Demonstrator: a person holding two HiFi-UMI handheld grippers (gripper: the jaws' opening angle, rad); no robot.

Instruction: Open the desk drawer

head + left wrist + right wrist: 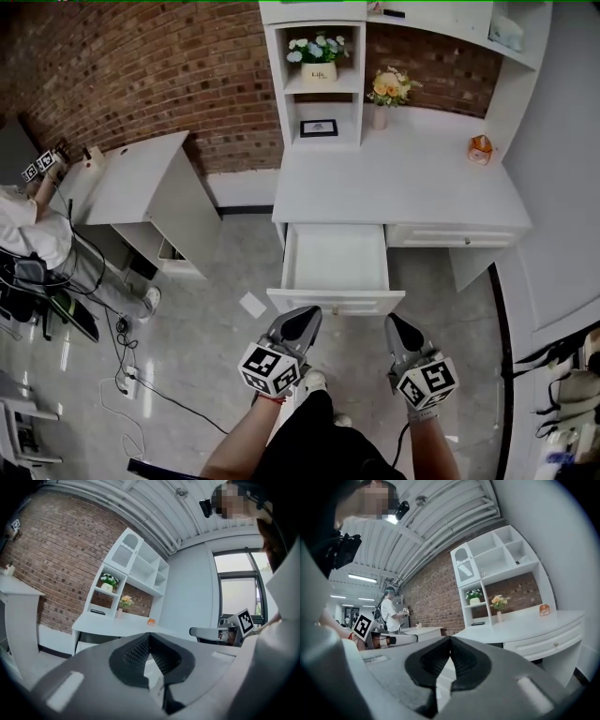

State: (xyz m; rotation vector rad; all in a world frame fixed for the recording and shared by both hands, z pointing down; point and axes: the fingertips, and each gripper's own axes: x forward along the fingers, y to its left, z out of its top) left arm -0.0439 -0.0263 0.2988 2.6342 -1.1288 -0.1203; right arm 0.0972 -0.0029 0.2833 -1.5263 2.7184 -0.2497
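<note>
On the desk (394, 178), flower vase (380, 116), open drawer (336, 258)

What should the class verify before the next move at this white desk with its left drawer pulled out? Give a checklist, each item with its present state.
1. Left drawer pulled out: ok.
2. Nothing visible inside it: ok.
3. Left hand-held gripper shut and empty: ok.
4. Right hand-held gripper shut and empty: ok.
5. Both hand-held grippers clear of the drawer front: ok.
6. Drawer out to its full travel: cannot tell.
</note>
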